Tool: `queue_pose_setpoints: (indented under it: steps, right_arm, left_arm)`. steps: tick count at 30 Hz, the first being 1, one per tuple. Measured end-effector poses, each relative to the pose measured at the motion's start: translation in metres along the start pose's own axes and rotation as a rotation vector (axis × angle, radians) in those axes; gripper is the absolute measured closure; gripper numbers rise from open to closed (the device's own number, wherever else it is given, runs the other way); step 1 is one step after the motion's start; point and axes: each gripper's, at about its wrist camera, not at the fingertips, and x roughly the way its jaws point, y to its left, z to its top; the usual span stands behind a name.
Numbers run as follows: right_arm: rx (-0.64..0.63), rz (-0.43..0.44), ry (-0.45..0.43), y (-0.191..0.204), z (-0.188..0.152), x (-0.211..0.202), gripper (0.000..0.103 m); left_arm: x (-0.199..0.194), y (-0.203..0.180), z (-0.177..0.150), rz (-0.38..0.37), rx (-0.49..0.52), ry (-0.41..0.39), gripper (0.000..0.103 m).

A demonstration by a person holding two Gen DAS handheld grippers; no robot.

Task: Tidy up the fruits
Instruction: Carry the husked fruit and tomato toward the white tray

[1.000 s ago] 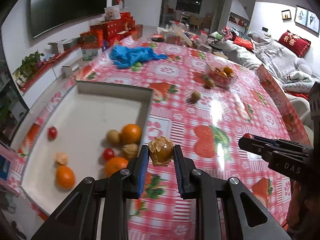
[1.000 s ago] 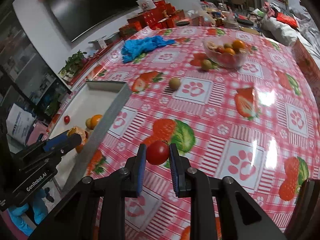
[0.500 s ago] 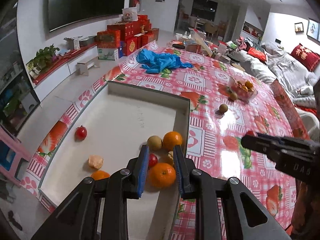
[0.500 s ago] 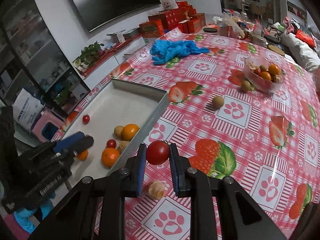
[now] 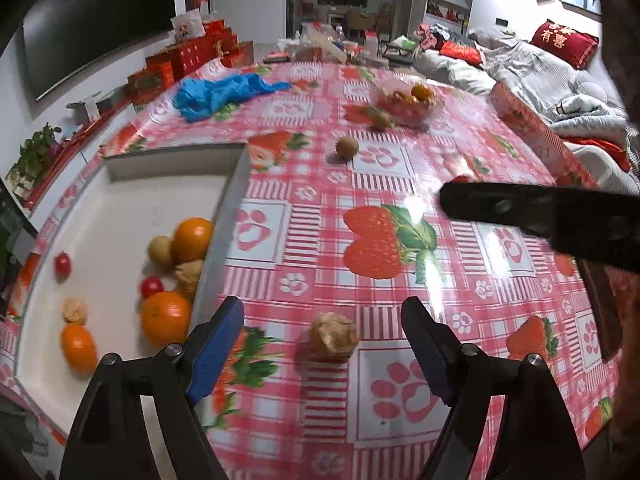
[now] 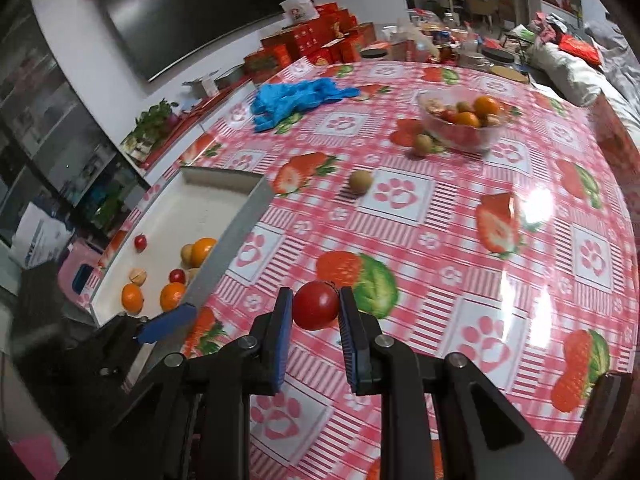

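left tongs [image 5: 322, 338] opening, wide apart, walnut [image 5: 334, 337] loose between; right tongs [image 6: 316, 306] clamped on tomato [image 6: 316, 305]

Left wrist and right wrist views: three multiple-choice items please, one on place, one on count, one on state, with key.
1. Where is the walnut nearest the left gripper?
A in the tray
B on the tablecloth
C in a bowl

2. How many oranges are in the tray?
A one
B three
C five

3. The right gripper is:
A open and empty
B shut on a kiwi
C shut on a tomato

Key:
1 B: it lies on the cloth outside the tray wall, untouched between the opening jaws.
2 B: three orange fruits show on the tray floor.
3 C: the red tomato sits clamped in it.
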Motion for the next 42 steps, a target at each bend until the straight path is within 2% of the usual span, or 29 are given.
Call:
queue_pose_setpoints:
  steps: [3, 4, 5, 6, 8, 9, 10, 15, 21, 33, 42]
  right_arm:
    - [0.008, 0.003, -0.005, -0.005, -0.001, -0.002, 0.078]
    - [0.01, 0.005, -0.005, -0.005, -0.001, -0.002, 0.078]
    - [0.012, 0.006, -0.005, -0.005, -0.001, -0.002, 0.078]
    - [0.012, 0.01, -0.005, -0.005, -0.001, -0.001, 0.078]
    - [0.008, 0.013, -0.003, -0.003, -0.001, -0.001, 0.078]
    - [0.006, 0.014, -0.003, -0.002, -0.001, -0.001, 0.078]
    - [0.003, 0.014, -0.002, -0.002, 0.0, -0.001, 0.078]
    - [-0.008, 0.017, 0.004, 0.005, 0.002, 0.003, 0.078]
    - [-0.03, 0.026, 0.018, 0.017, 0.006, 0.01, 0.078]
    - [-0.092, 0.048, 0.027, 0.052, 0.016, 0.017, 0.078]
    - [-0.139, 0.067, 0.038, 0.079, 0.024, 0.024, 0.078]
  left_arm:
    - [0.012, -0.003, -0.005, 0.021, -0.003, 0.037, 0.022]
    - [0.018, -0.003, -0.006, 0.023, -0.01, 0.058, 0.027]
    - [0.02, -0.003, -0.008, 0.028, -0.015, 0.068, 0.034]
    - [0.024, -0.003, -0.009, 0.028, -0.019, 0.085, 0.047]
    - [0.025, -0.002, -0.01, 0.031, -0.024, 0.082, 0.058]
    - [0.025, -0.003, -0.01, 0.021, -0.021, 0.083, 0.074]
    - [0.024, -0.003, -0.009, 0.017, -0.014, 0.084, 0.078]
    - [0.016, 0.013, -0.007, -0.039, -0.084, 0.078, 0.078]
    - [-0.006, 0.032, 0.003, -0.031, -0.114, 0.026, 0.078]
    - [-0.04, 0.072, 0.023, 0.036, -0.16, -0.069, 0.078]
    - [-0.046, 0.1, 0.024, 0.075, -0.195, -0.082, 0.078]
